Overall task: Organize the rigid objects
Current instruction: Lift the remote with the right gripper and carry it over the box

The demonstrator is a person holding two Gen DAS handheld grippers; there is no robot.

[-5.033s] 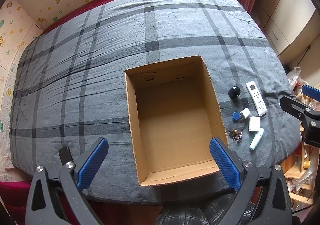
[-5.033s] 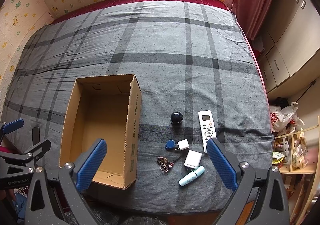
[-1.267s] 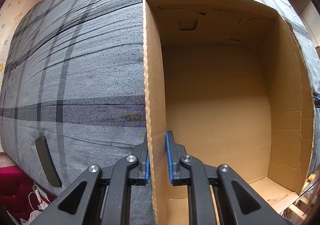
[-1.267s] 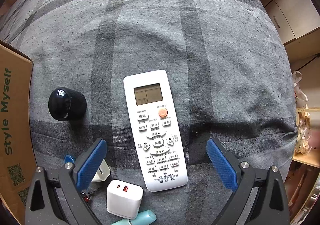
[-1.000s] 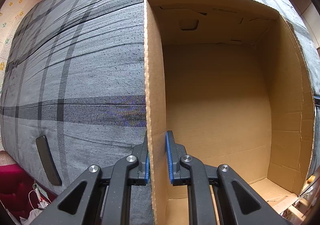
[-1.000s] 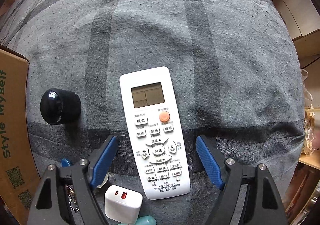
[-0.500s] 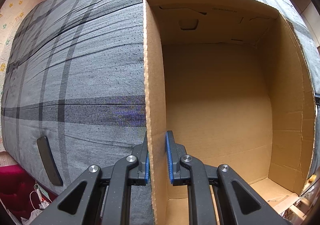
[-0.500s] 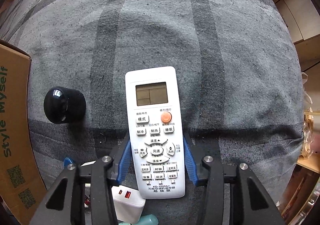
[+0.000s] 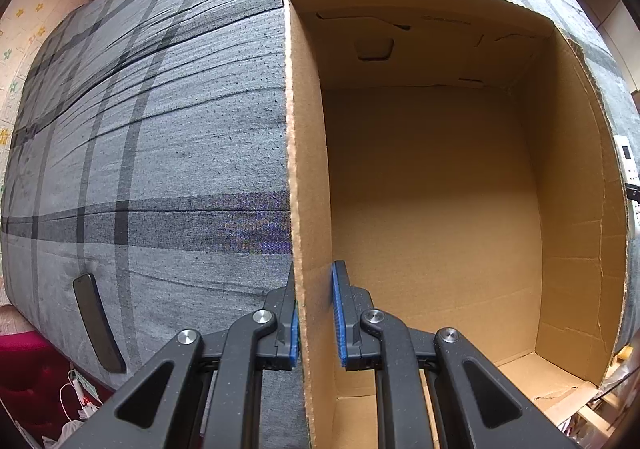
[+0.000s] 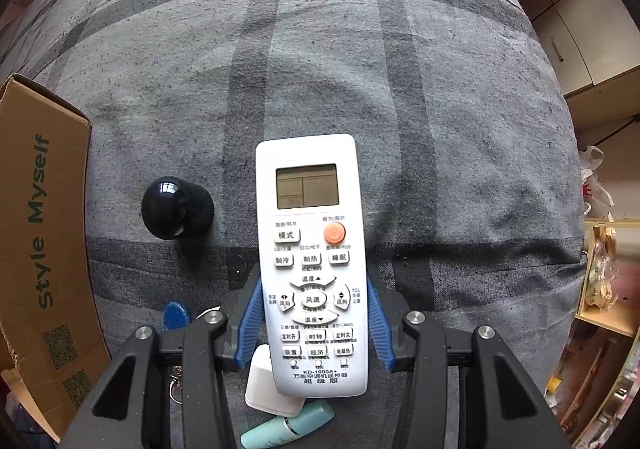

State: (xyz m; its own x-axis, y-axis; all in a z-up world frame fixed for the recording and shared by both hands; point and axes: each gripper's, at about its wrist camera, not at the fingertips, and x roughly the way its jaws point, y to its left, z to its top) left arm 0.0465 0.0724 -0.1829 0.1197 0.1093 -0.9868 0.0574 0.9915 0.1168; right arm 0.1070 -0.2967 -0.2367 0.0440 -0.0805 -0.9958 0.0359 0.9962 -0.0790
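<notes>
My right gripper (image 10: 312, 313) is shut on the white remote control (image 10: 310, 233), its blue pads pressing both long sides, and the remote hangs lifted off the grey plaid bed cover (image 10: 400, 89). Below it lie a black round object (image 10: 176, 209), a white charger (image 10: 264, 385), a blue key fob (image 10: 175, 315) and a teal tube (image 10: 288, 425). My left gripper (image 9: 314, 313) is shut on the left wall of the open cardboard box (image 9: 304, 169), whose inside holds nothing. The remote's tip (image 9: 626, 157) shows past the box's right wall.
A dark phone (image 9: 96, 321) lies on the cover near the bed's left edge. The box's printed side (image 10: 40, 229) stands left of the small items. Cupboards (image 10: 580, 49) and a cluttered shelf (image 10: 604, 269) sit beyond the bed's right edge.
The right gripper closed its pads on the remote and lifted it, drifting a little so the items underneath slid in view. The left gripper kept its hold on the box wall.
</notes>
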